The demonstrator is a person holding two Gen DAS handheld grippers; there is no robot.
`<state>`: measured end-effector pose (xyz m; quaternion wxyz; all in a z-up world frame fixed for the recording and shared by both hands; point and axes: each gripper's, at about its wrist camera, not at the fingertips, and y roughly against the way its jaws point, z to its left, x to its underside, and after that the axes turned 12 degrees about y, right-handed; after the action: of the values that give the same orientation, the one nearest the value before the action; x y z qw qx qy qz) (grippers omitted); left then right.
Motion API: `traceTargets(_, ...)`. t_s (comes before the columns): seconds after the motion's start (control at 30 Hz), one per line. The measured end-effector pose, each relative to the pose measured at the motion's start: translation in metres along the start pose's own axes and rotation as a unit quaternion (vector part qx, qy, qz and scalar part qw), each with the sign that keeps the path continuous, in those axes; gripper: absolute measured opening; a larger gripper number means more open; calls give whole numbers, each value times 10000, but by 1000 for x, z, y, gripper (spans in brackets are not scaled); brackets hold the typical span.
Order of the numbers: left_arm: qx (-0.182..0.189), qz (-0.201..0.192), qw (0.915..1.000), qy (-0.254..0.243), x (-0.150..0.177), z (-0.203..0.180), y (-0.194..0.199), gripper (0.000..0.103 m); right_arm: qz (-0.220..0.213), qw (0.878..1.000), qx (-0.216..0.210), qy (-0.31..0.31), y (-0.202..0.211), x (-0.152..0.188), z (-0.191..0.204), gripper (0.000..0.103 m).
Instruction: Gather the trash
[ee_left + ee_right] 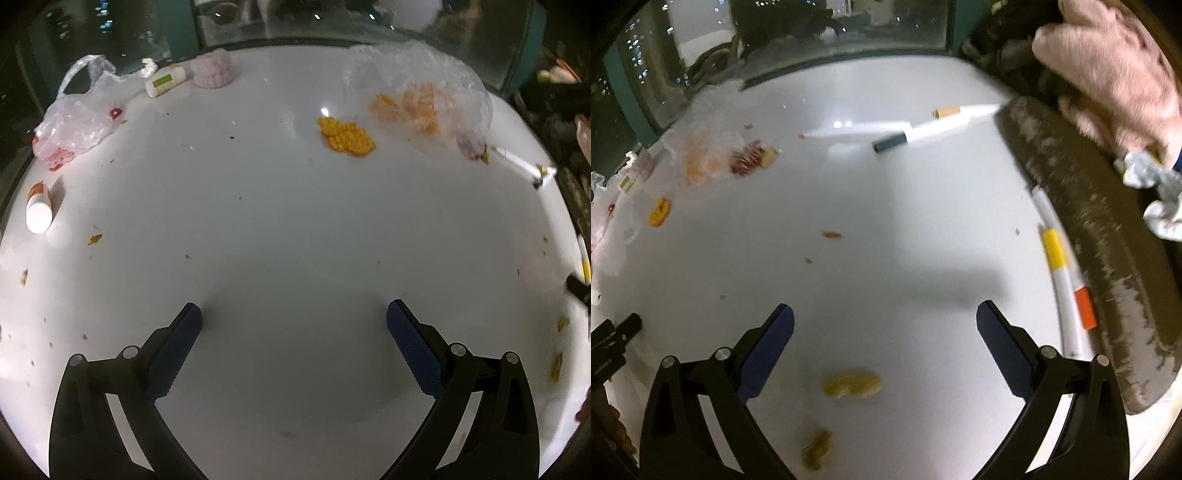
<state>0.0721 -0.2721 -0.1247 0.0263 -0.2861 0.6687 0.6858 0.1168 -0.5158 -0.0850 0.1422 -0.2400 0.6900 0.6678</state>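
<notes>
both black two-finger grippers with blue pads, left gripper (294, 314) and right gripper (885, 314), hang wide apart over the white round table (277, 229), gripping nothing. two tan peanut shells (852, 384) lie on the table between the right gripper's fingers. farther across the table sit an orange peel heap (346, 137), a crumpled clear plastic bag (74, 122) and small white bottles (39, 207). much litter remains uncollected, and no bin shows.

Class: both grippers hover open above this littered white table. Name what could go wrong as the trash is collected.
1. The peanut shells under the right gripper look brittle; a hard squeeze may crush and scatter them.
2. The markers lie at the table's edge; a nudge could roll them off.
3. The thin clear bag may spill when lifted.
</notes>
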Motion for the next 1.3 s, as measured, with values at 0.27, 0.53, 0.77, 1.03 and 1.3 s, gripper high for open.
traceTargets(0.27,813,-23,9967,-74,-13,24,64,97,-1037,9937,391,-159,114,-11,37,96)
traceTargets(0.53,1589,-682,9849,93,-32,51,149,97,-2240,9680,1112,211,212,-14,82,96)
traceTargets(0.77,1606,-985,9820,-97,-43,56,171,97,-2117,9696,1211,212,210,-25,99,96)
traceTargets(1.03,1754,-1123,9778,-238,-50,58,185,97,-2075,9759,624,262,205,-38,117,96)
traceTargets(1.3,1390,-957,9854,-226,-58,51,192,97,-1909,9798,-237,544,200,-44,136,96)
